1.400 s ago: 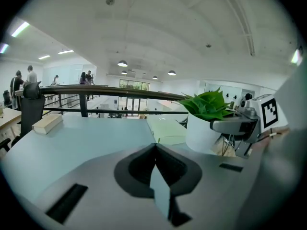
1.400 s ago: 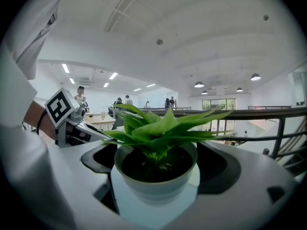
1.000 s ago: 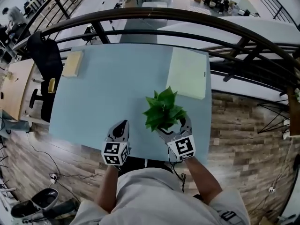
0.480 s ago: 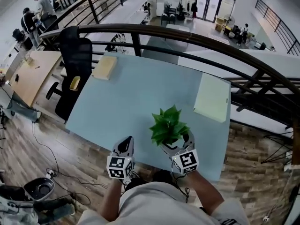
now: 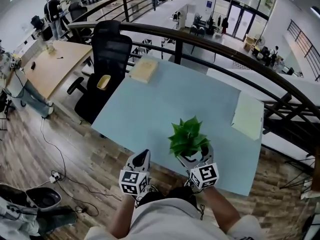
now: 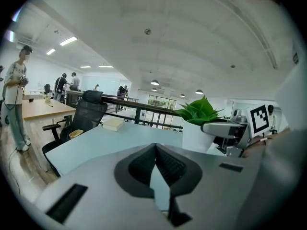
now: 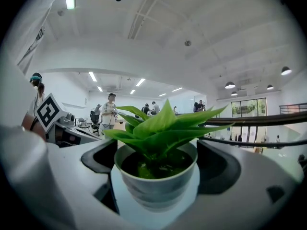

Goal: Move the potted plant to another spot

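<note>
A potted plant (image 5: 187,136) with green leaves in a white pot stands between the jaws of my right gripper (image 5: 192,153), close to the front edge of the pale blue table (image 5: 175,101). In the right gripper view the pot (image 7: 156,183) fills the gap and both pads press its sides. My left gripper (image 5: 144,155) hovers at the table's front edge, left of the plant, with its jaws closed and nothing in them (image 6: 155,147). The left gripper view shows the plant (image 6: 197,113) and the right gripper (image 6: 225,127) off to the right.
A cream box (image 5: 143,70) lies at the table's far left corner and a pale green sheet (image 5: 247,116) at its right side. A black office chair (image 5: 107,59) stands left of the table. A dark railing (image 5: 225,51) runs behind it. People stand by a wooden desk (image 5: 50,66).
The head view has swung, so the table now sits further right and the chair shows. The plant stays in the right gripper near the front edge. The left gripper stays shut.
</note>
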A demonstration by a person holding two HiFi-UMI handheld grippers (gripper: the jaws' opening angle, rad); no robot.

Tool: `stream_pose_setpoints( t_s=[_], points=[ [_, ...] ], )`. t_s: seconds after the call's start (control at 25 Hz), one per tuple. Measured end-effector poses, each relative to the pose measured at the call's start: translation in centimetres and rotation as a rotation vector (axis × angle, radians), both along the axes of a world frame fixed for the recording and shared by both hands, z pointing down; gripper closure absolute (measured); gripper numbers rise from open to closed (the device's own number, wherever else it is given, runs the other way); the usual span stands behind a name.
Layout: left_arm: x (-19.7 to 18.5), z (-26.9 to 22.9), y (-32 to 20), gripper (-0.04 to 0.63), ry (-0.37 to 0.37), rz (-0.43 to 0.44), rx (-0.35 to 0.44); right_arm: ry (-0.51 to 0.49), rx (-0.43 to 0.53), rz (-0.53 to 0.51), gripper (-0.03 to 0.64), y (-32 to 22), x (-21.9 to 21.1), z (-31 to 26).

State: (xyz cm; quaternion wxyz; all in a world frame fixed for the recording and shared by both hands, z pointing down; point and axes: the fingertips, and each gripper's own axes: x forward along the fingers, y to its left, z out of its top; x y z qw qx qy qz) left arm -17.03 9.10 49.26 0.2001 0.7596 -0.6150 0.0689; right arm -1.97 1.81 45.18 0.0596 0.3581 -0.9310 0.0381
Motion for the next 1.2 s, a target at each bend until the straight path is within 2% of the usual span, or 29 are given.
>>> stream_pose_setpoints(
  t_s=[0.08, 0.16, 0.32, 0.56, 0.84, 1.04, 1.2],
  points=[
    [-0.4, 0.0, 0.3, 0.584, 0.044, 0.004, -0.001, -0.003, 0.0, 0.008, 0.103, 0.6, -0.8, -0.3],
    [-0.8, -0.1, 0.3, 0.584, 0.057, 0.01, -0.002, 0.0, -0.006, 0.016, 0.103, 1.2, -1.5, -0.3],
    [-1.0, -0.2, -0.3, 0.584, 0.044, 0.028, -0.005, 0.022, -0.017, 0.005, 0.103, 1.5, -2.6, -0.1],
    [-0.7, 0.5, -2.6, 0.584, 0.031, 0.02, -0.029, 0.018, -0.017, -0.003, 0.103, -0.8, -2.0, -0.1],
    [0.0, 0.4, -8.1, 0.584, -0.007, 0.04, -0.033, -0.029, -0.013, -0.042, 0.103, -4.9, -2.3, -0.6],
    [1.3, 0.5, -11.2, 0.584, -0.037, 0.062, -0.032, -0.037, 0.047, -0.065, 0.103, -7.3, -1.9, -1.7],
    [1.5, 0.7, -12.7, 0.584, -0.035, 0.066, -0.047, -0.042, 0.007, -0.038, 0.103, -9.1, -1.3, -0.7]
  ],
)
